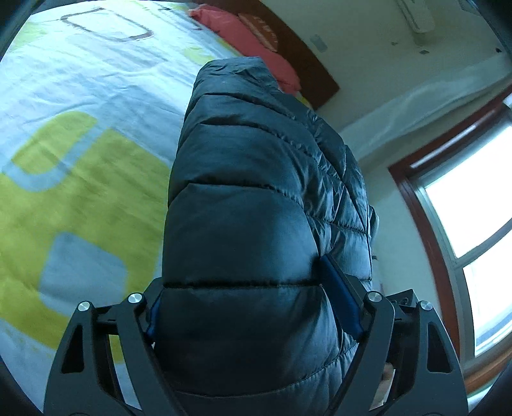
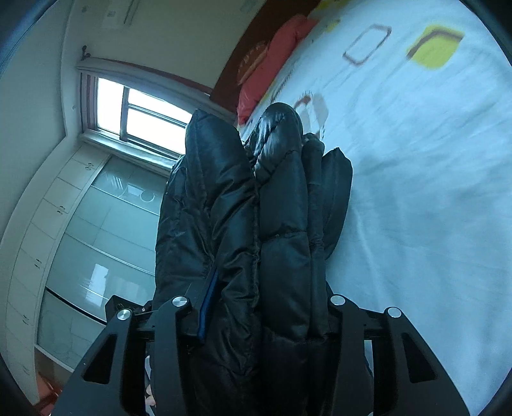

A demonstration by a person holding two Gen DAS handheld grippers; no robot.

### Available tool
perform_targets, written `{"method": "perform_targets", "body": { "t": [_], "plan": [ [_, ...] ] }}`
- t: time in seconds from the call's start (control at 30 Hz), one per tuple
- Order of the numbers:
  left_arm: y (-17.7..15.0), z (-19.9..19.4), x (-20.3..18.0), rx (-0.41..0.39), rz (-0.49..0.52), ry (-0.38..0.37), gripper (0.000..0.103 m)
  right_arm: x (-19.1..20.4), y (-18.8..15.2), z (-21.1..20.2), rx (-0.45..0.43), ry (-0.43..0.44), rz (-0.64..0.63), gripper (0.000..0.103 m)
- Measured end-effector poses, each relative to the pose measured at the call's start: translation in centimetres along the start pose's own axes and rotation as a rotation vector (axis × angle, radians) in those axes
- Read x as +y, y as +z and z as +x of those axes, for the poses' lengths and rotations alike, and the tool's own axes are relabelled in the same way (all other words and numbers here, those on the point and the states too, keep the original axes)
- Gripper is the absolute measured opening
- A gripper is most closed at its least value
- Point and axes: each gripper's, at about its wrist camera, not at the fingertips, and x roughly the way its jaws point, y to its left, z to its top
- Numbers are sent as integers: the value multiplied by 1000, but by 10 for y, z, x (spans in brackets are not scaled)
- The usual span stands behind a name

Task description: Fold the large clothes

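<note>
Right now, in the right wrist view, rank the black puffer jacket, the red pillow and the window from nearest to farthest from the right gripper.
1. Black puffer jacket: clamped between the right gripper's fingers.
2. Red pillow: beyond the jacket, at the head of the bed.
3. Window: upper left, on the far wall. It looks farthest, though not clearly past the pillow.

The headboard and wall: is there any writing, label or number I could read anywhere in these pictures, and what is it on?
Nothing can be read.
Headboard: a tan patch with pale marks, too blurred to read.
Headboard in the right view: a round emblem with marks, also too blurred.
Air conditioner: small stickers, too small to read.
Jacket, sheet and pillow: no text visible.
</note>
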Motion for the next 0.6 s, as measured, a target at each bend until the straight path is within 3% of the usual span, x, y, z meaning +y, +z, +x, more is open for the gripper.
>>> {"method": "perform_targets", "body": {
  "t": [0.27, 0.37, 0.47, 0.6],
  "plan": [
    [3, 20, 32, 20, -38, 29, 83, -11, -6, 11, 20, -37, 30, 45],
    [4, 20, 31, 22, -42, 31, 86, -9, -7, 6, 16, -51, 29, 52],
    [4, 6, 29, 6, -19, 81, 87, -1, -3, 3, 13, -108, -4, 61],
    [-2, -15, 17, -43, 50, 170, 87, 14, -8, -16, -6, -168, -54, 63]
  ]
}}
